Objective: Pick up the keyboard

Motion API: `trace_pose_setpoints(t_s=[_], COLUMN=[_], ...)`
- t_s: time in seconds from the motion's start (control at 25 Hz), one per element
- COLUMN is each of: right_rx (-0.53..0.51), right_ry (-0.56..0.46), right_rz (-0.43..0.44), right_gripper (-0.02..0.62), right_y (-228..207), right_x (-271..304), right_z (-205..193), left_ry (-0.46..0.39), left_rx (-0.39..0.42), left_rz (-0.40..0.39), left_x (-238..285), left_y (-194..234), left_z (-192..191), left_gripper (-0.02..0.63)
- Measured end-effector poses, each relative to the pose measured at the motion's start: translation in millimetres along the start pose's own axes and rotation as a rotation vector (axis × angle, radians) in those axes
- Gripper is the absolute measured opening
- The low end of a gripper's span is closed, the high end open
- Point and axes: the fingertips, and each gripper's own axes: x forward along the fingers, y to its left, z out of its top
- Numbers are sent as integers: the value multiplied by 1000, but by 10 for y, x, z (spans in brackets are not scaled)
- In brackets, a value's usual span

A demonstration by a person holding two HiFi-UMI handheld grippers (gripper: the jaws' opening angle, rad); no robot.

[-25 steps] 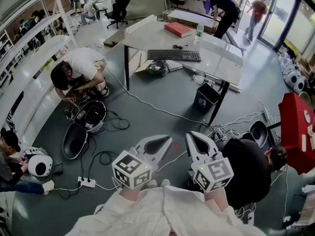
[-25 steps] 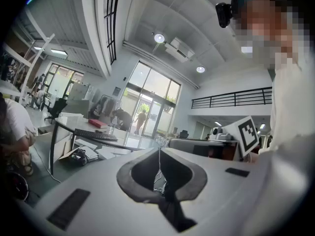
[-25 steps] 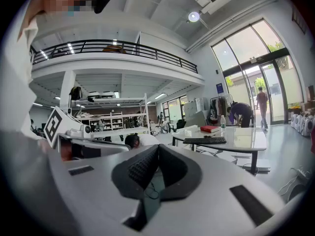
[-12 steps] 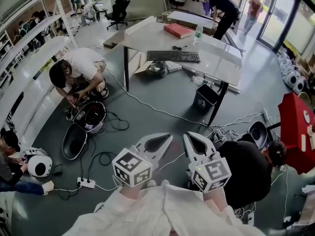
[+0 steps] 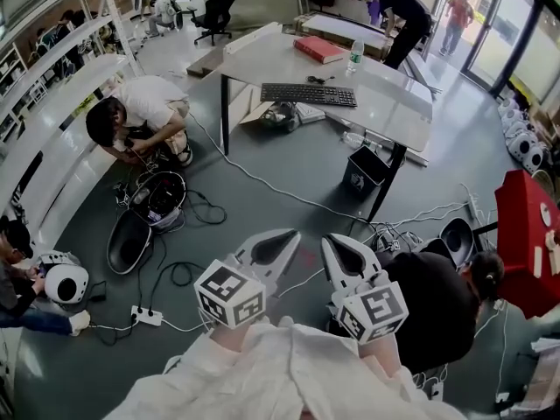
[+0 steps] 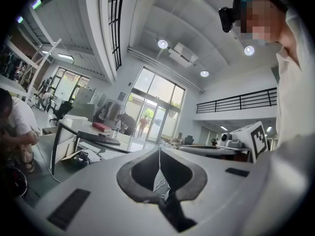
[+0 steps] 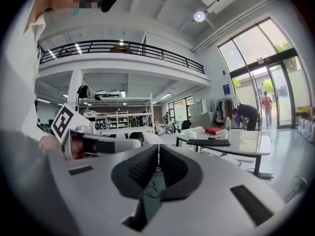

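**Keyboard (image 5: 309, 95) well away, jaws closed on nothing**

My left gripper (image 5: 291, 234) and my right gripper (image 5: 329, 240) sit side by side low in the head view, just ahead of my white sleeves. Each has its jaws pressed together with nothing between them. The keyboard lies flat on the pale table (image 5: 389, 108), across the grey floor and well apart from both grippers. A red book (image 5: 317, 51) and a water bottle (image 5: 353, 58) stand behind it on the same table. A black bin (image 5: 365, 175) sits on the floor beside a table leg.

Head view looks steeply down from up high, the table (image 5: 394, 112) far off at twelve o'clock; both gripper views run level, sharing that distant table and keyboard (image 5: 309, 95).
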Motion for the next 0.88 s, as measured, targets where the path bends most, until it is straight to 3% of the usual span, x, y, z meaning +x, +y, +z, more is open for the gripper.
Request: trace_pose_setpoints(t_s=[0.48, 0.88], right_rx=[52, 57], right_ry=[10, 8], right_rz=[29, 24], right_gripper=[32, 32], right_y=[-294, -768], right_x=[103, 850], right_z=[-126, -10], left_ry=[20, 26], left_rx=[-26, -19], left_rz=[16, -7], left_x=[293, 819], left_y=[47, 732], left_z=[-96, 102], left_gripper=[14, 14])
